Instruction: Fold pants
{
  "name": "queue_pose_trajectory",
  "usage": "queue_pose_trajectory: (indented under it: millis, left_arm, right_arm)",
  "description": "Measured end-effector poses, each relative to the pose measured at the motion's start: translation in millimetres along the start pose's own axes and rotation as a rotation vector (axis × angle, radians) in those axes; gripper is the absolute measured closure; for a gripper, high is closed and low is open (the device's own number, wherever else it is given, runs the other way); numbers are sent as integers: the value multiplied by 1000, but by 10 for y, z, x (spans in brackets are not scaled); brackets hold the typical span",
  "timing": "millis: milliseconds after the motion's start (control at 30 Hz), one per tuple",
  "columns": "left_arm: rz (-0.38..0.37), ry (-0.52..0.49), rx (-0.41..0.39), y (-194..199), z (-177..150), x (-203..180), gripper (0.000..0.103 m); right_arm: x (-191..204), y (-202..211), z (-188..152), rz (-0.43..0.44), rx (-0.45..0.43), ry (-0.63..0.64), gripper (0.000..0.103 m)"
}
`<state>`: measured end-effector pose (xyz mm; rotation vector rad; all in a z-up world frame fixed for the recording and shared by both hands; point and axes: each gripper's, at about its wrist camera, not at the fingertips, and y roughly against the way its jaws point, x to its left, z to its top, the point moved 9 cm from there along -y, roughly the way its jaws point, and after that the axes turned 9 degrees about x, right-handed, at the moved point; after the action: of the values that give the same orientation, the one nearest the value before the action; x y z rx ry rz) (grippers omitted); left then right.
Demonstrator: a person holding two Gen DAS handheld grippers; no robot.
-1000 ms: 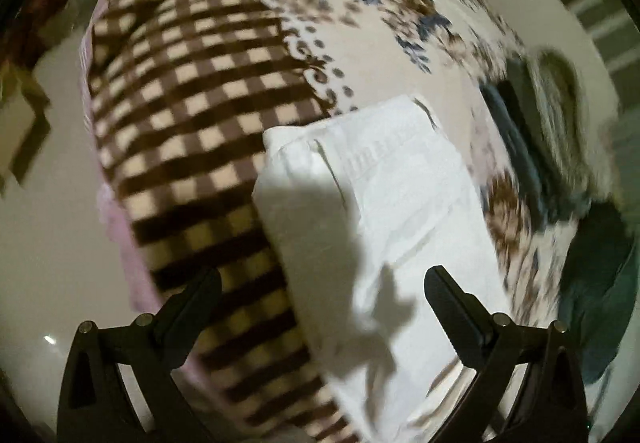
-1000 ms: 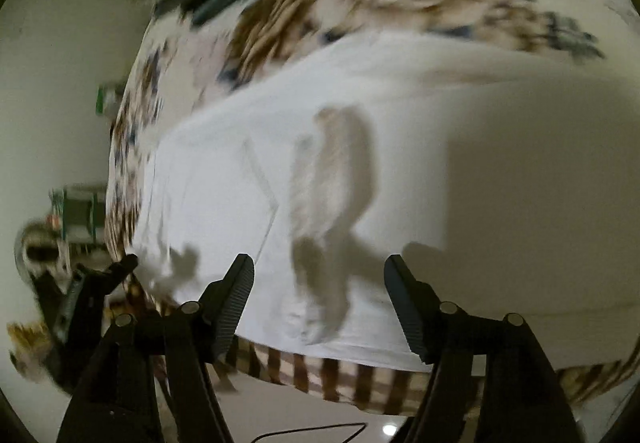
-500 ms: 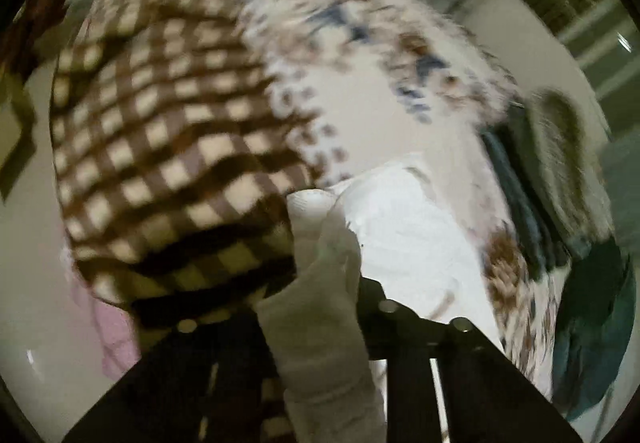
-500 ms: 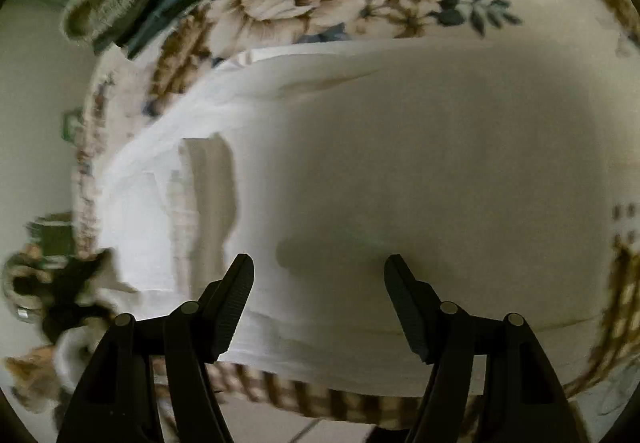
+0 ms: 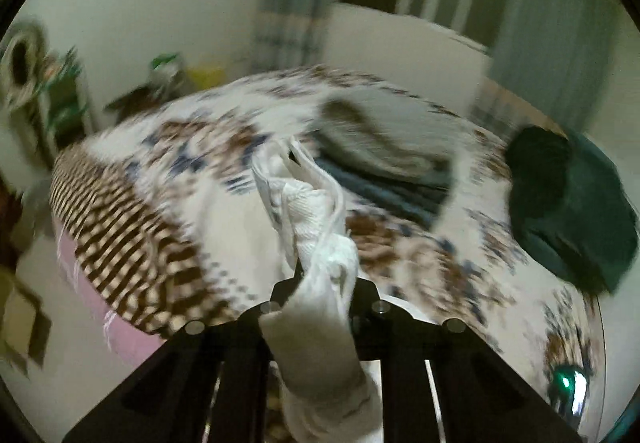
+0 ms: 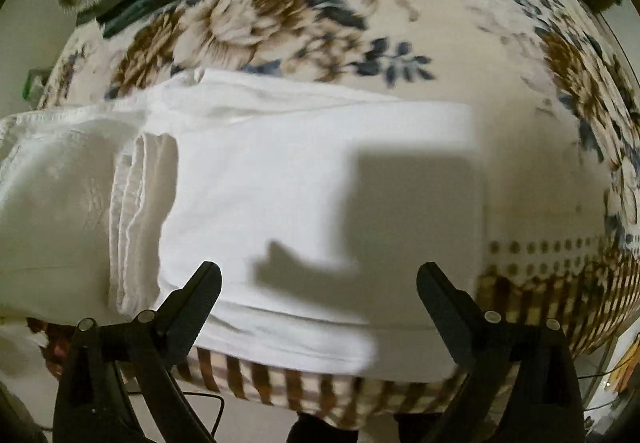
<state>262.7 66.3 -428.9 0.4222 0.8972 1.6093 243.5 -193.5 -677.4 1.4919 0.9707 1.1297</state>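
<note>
White pants [image 6: 256, 179] lie partly folded along the near edge of a bed under a flowered bedspread [image 6: 304, 15] with a brown checked border. The left tongs [image 5: 320, 279] are clamped tight on a bunched end of the pants, which rises beyond the tips and hangs back over the tongs toward the camera; they point slantwise downward across the bed. The right tongs [image 6: 318, 283] point almost straight down above the flat part of the pants, their jaws opening wide and gripping nothing, the cloth lying below and ahead of them. Their shadow falls on the fabric just ahead. A dark green heap [image 5: 568, 203] sits on the bed, well to the right of the left tongs. No brand, label or writing is legible.
</note>
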Motion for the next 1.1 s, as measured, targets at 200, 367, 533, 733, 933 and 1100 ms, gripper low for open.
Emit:
queue_pose_trajectory:
  millis: [200, 367, 533, 733, 933, 1100]
  left_arm:
    - [-67, -200, 32, 139, -500, -1277, 93]
    - [-115, -309, 143, -165, -1261, -2130, 93]
    - [-94, -406, 304, -600, -2224, -2679, 93]
    - [-31, -392, 461, -732, -2578, -2767, 79]
    - [-157, -238, 504, -346, -2121, -2615, 14]
    - [-3, -174, 407, -372, -1461, -1909, 14]
  right_arm:
    - [-868, 334, -82, 64, -9, -95, 3]
    - [-1884, 380, -188, 37, -5, -195, 3]
    - [-2797, 275, -409, 17, 29, -309, 3]
    - [-3418, 237, -581, 82, 36, -377, 3]
    - [-3344, 342, -434, 333, -10, -382, 3]
    - [-2681, 143, 8, 603, 48, -329, 3]
